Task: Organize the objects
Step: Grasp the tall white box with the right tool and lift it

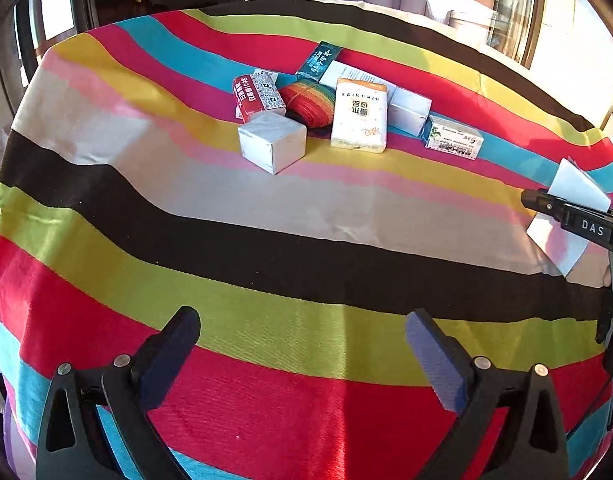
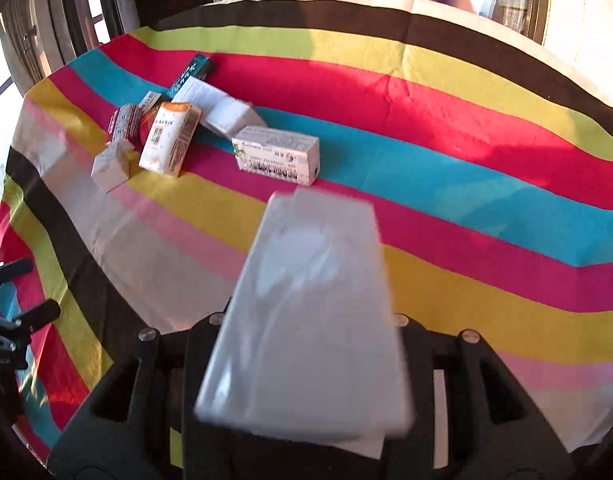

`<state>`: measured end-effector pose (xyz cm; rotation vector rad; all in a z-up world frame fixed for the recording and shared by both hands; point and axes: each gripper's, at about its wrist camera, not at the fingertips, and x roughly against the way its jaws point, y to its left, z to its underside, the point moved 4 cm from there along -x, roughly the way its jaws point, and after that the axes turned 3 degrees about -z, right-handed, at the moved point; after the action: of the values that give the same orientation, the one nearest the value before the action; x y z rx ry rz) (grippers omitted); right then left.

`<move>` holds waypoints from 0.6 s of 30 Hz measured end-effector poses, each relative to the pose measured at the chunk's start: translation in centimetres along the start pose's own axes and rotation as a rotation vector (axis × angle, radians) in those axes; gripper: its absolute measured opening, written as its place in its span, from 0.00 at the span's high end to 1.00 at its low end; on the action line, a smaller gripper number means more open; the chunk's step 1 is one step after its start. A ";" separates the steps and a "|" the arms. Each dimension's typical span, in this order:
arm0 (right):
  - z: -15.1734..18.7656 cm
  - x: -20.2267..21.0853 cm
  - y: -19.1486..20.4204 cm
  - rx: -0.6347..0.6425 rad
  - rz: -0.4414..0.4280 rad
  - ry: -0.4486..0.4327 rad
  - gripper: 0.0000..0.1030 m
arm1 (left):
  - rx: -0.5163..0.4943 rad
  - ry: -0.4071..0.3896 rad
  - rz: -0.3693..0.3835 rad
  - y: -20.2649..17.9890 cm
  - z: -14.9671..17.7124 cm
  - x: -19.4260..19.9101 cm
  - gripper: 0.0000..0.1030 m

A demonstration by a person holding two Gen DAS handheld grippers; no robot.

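A cluster of small boxes lies mid-table on the striped cloth: a silver cube (image 1: 273,142), a red box (image 1: 257,96), a rainbow tape roll (image 1: 308,103), a white-orange tissue pack (image 1: 359,114), a dark green box (image 1: 318,61), a second silver box (image 1: 409,111) and a white-green medicine box (image 1: 453,138) (image 2: 277,154). My left gripper (image 1: 302,344) is open and empty, well short of the cluster. My right gripper (image 2: 310,364) is shut on a silvery-white packet (image 2: 310,312), held above the cloth; it also shows at the right edge of the left wrist view (image 1: 574,208).
The striped cloth (image 1: 266,264) covers a round table. Windows and frames stand behind the far edge. My left gripper shows at the left edge of the right wrist view (image 2: 14,312).
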<state>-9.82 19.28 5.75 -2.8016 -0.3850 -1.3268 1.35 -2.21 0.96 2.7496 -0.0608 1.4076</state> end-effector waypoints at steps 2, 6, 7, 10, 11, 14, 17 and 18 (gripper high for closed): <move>-0.5 -0.6 0.5 0.005 0.013 -0.005 0.62 | -0.017 -0.020 -0.011 -0.2 -0.2 0.1 0.00; 1.1 1.2 1.2 -0.002 -0.057 -0.029 0.62 | -0.030 -0.041 -0.044 0.1 -1.2 -0.4 0.00; 1.8 1.6 1.3 -0.008 -0.085 -0.033 0.61 | -0.020 -0.043 -0.040 0.2 -1.4 -0.7 0.00; 3.2 1.1 1.3 -0.022 -0.087 -0.020 0.60 | -0.002 -0.034 -0.035 0.4 -2.3 -2.0 0.00; 3.8 1.2 1.2 -0.035 -0.086 -0.002 0.57 | 0.002 -0.035 -0.040 0.5 -2.7 -2.4 0.00; 5.1 1.9 0.9 -0.070 -0.088 0.001 0.48 | 0.019 -0.034 -0.051 0.7 -3.9 -3.5 0.00; 5.7 2.9 0.7 -0.078 -0.081 -0.024 0.47 | 0.032 -0.034 -0.073 1.3 -4.9 -4.5 0.00; 5.8 3.0 0.6 -0.073 -0.073 -0.031 0.49 | 0.040 -0.029 -0.078 1.6 -5.2 -4.9 0.00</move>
<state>-3.47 20.02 4.42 -2.8976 -0.4527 -1.3386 -5.83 -3.39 0.04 2.7718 0.0733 1.3645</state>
